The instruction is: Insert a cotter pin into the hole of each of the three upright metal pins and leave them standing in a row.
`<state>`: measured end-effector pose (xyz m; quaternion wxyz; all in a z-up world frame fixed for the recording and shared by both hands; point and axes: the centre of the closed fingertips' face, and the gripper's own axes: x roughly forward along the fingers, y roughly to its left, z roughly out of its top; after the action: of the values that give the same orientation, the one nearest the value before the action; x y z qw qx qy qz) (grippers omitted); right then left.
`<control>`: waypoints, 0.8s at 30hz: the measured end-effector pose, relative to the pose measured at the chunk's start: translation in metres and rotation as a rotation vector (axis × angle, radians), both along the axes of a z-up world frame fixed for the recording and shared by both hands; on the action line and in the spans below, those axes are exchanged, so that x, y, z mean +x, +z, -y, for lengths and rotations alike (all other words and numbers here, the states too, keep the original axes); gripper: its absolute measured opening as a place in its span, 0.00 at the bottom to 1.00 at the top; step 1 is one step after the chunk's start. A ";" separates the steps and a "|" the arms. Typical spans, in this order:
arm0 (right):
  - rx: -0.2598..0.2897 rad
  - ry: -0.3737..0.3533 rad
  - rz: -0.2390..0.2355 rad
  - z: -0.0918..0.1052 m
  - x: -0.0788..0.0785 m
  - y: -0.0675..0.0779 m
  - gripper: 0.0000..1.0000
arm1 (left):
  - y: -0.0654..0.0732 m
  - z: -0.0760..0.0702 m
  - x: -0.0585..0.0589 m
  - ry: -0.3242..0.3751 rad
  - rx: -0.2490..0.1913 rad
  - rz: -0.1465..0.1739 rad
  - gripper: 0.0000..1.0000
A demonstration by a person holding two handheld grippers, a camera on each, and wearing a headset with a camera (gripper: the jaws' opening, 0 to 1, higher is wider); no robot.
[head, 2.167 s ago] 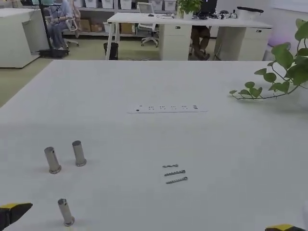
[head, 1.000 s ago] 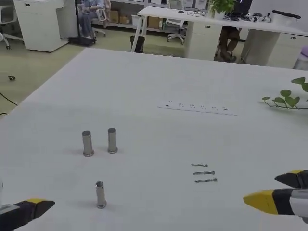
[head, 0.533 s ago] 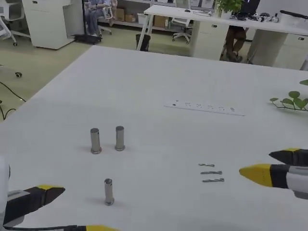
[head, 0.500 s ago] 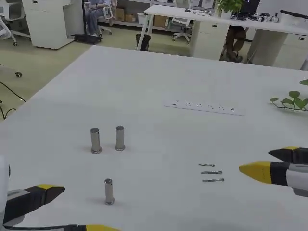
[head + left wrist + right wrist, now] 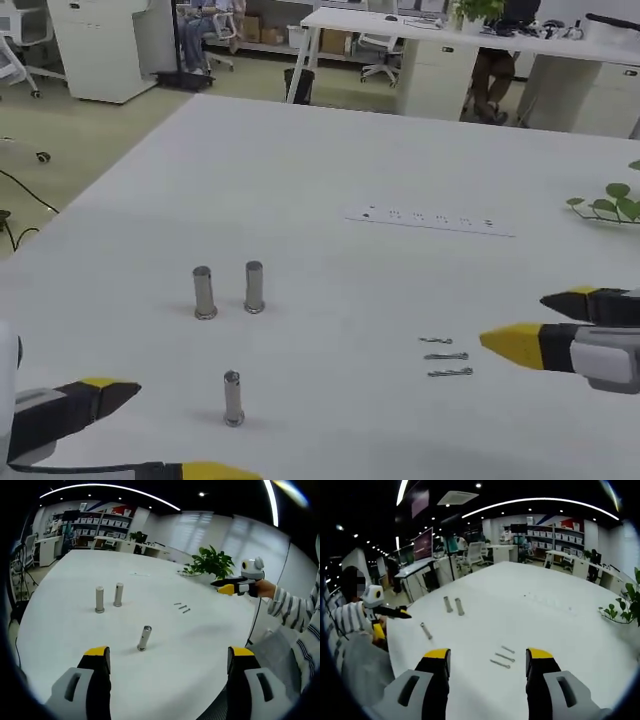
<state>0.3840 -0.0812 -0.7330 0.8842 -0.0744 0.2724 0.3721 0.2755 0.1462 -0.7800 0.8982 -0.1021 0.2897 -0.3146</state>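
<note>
Three upright metal pins stand on the white table (image 5: pixel 330 160): two side by side (image 5: pixel 204 293) (image 5: pixel 254 287) and one nearer, alone (image 5: pixel 233 398). Right of them, three small cotter pins (image 5: pixel 446 357) lie flat in a short stack. My right gripper (image 5: pixel 515 320) hovers open just right of the cotter pins, holding nothing. My left gripper (image 5: pixel 175 430) is open at the lower left, near the lone pin. In the left gripper view the lone pin (image 5: pixel 144 637) sits ahead between the open jaws (image 5: pixel 170 652). The right gripper view has the cotter pins (image 5: pixel 503 657) just beyond its open jaws (image 5: pixel 488 655).
A white power strip (image 5: pixel 430 220) lies flat further back on the table. Green plant leaves (image 5: pixel 610 203) reach in at the right edge. The table's left edge runs diagonally, with floor and office desks beyond. A person sits at a far desk.
The headset view has shifted. Both grippers have come up into view: the right one moved in from the right toward the cotter pins, the left one rose at the lower left.
</note>
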 end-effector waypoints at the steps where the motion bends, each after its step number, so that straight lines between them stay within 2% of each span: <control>1: -0.002 0.000 -0.002 -0.001 0.001 -0.001 0.62 | 0.000 0.000 0.000 0.001 -0.001 -0.001 0.97; 3: -0.006 0.004 -0.019 -0.002 0.000 -0.004 0.62 | 0.000 -0.001 0.000 0.002 0.001 0.001 0.97; 15: -0.045 0.016 -0.032 0.003 -0.007 -0.010 0.63 | 0.000 0.001 -0.002 0.010 -0.021 -0.003 0.99; 21: -0.017 -0.003 -0.025 0.004 -0.009 -0.004 0.64 | 0.004 0.000 -0.002 0.013 -0.033 0.020 0.99; 24: -0.033 -0.009 -0.017 0.006 -0.012 -0.004 0.64 | 0.006 0.000 -0.004 0.006 -0.032 0.030 0.98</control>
<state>0.3717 -0.0870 -0.7372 0.8821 -0.0844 0.2864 0.3644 0.2720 0.1466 -0.7736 0.9017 -0.1124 0.2707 -0.3180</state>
